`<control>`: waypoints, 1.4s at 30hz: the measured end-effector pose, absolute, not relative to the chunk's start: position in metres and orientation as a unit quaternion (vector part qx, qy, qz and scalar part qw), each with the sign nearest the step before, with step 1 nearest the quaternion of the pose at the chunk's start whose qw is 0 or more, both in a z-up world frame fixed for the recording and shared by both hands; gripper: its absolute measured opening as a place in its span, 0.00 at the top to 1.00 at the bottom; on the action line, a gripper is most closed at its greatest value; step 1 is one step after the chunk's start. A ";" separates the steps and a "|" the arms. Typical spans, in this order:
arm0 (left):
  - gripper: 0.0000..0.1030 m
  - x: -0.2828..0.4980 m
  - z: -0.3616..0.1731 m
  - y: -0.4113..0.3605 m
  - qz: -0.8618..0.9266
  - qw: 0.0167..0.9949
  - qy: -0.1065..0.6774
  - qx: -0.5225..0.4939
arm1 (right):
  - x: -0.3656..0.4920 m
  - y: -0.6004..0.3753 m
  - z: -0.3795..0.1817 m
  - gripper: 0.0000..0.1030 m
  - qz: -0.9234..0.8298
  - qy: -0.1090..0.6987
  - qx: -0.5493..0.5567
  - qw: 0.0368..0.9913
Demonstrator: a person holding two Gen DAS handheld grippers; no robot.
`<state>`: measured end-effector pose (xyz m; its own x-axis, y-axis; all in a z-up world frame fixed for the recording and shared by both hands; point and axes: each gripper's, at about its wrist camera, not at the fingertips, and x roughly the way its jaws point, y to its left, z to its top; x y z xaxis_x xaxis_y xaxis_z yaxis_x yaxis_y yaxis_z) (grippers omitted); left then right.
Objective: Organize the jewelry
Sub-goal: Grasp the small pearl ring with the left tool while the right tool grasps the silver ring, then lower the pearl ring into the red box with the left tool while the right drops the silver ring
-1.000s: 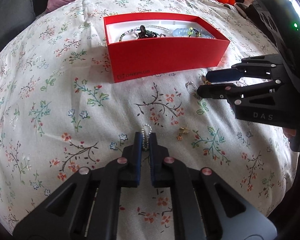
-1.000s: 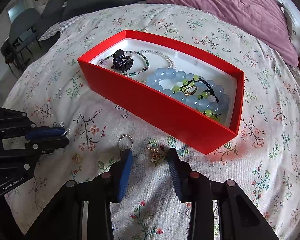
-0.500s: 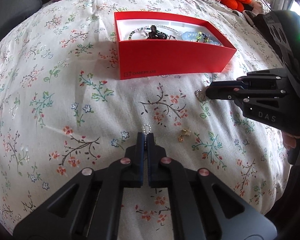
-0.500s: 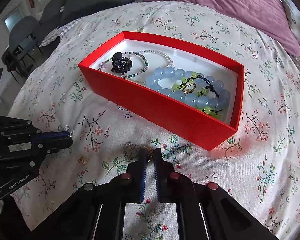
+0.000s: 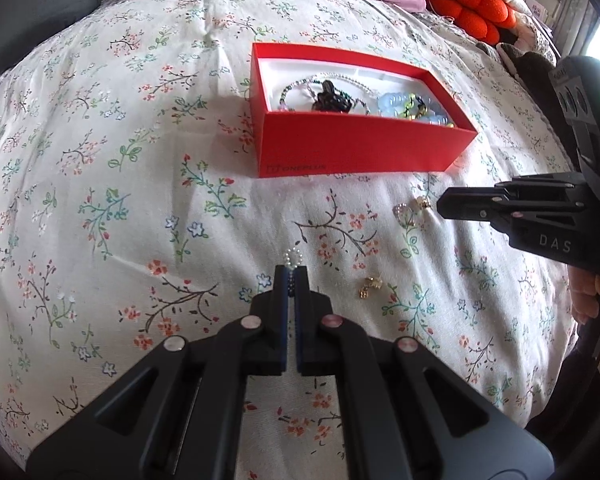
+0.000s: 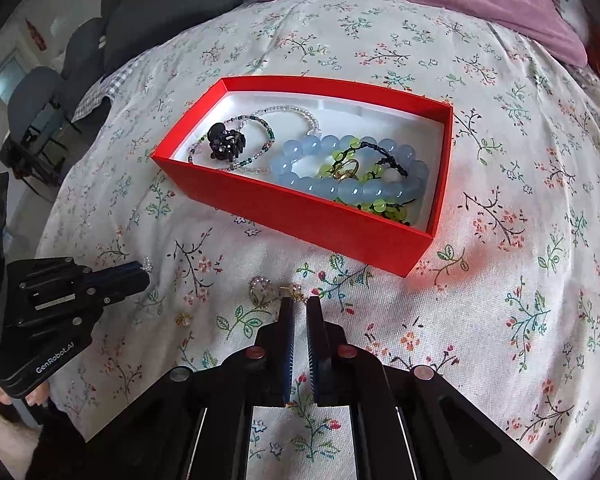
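Box (image 5: pixel 356 152) is sitting upper middle of the frame on the bed (image 5: pixel 100 200), straight ahead of both tools | left tool (image 5: pixel 291 276) is pinching shut on the pearl ring (image 5: pixel 292 257) | right tool (image 6: pixel 299 305) is nearly closed, seeming to be nipping the gold earring (image 6: pixel 296 290), not sure | right tool is sitting nearer the box.

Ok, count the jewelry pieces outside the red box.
4. Pearl ring in the left gripper; gold earring at the right gripper's tips; heart earring beside it; gold piece on the bedspread between the grippers. Folds may hide more.
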<state>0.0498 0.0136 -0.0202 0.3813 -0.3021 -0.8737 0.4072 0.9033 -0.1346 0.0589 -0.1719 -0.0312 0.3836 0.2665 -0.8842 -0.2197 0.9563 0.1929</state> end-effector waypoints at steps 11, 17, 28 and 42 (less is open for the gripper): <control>0.97 0.056 -0.005 0.017 -0.209 0.840 0.499 0.036 | 0.057 -0.177 -0.010 0.85 0.153 0.504 0.019 0.850; 0.97 0.053 -0.013 0.014 -0.211 0.833 0.508 0.048 | 0.060 -0.159 -0.034 0.80 0.158 0.521 -0.070 0.836; 0.97 0.050 -0.015 0.013 -0.218 0.830 0.511 0.052 | 0.060 -0.134 -0.053 0.55 0.167 0.499 -0.129 0.840; 0.97 0.049 -0.013 0.014 -0.218 0.830 0.511 0.047 | 0.068 -0.137 -0.047 0.90 0.177 0.509 -0.087 0.838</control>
